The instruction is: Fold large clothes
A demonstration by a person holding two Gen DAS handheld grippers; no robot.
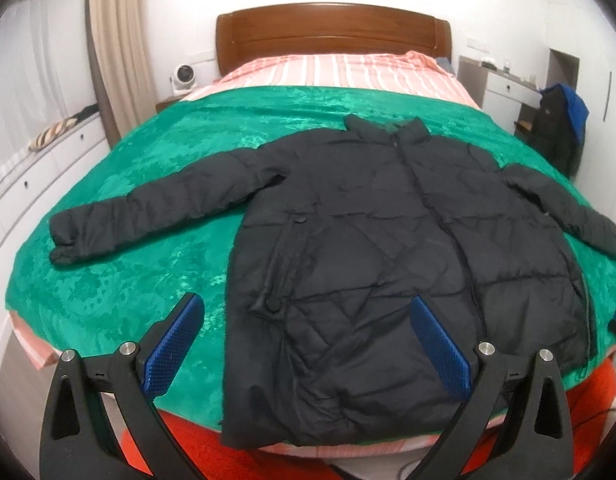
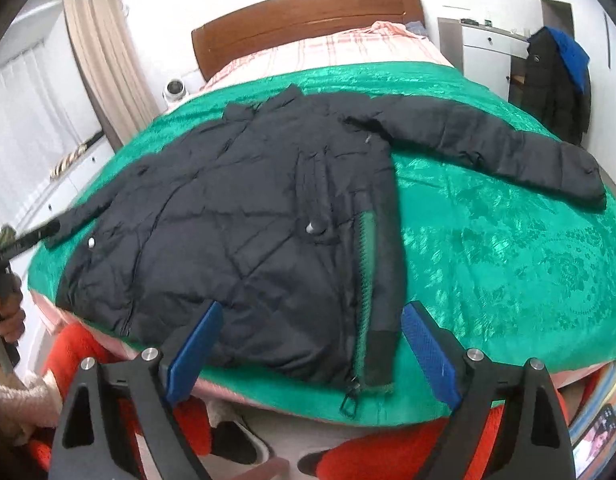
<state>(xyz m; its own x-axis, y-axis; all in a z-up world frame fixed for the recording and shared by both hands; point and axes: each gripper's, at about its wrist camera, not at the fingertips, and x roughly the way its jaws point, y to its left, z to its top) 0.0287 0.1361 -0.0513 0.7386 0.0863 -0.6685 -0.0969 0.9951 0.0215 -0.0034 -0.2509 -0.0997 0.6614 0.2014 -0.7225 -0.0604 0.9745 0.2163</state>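
A large black puffer jacket (image 1: 380, 240) lies flat, front up, on a green blanket (image 1: 147, 272) on the bed, both sleeves spread out. Its hem hangs at the bed's front edge. My left gripper (image 1: 308, 312) is open and empty, held above the hem's left corner. In the right wrist view the jacket (image 2: 235, 216) shows an open side zipper (image 2: 366, 264) near the hem's right corner. My right gripper (image 2: 312, 320) is open and empty just above that corner. The left gripper's handle and the hand on it show at the left edge (image 2: 11, 248).
A wooden headboard (image 1: 332, 28) and striped pink sheet (image 1: 340, 70) lie beyond the blanket. White drawers (image 1: 35, 176) stand left, a desk (image 1: 504, 84) and a chair with dark clothes (image 1: 560, 128) right. Red-trousered legs (image 2: 348, 452) are below the bed edge.
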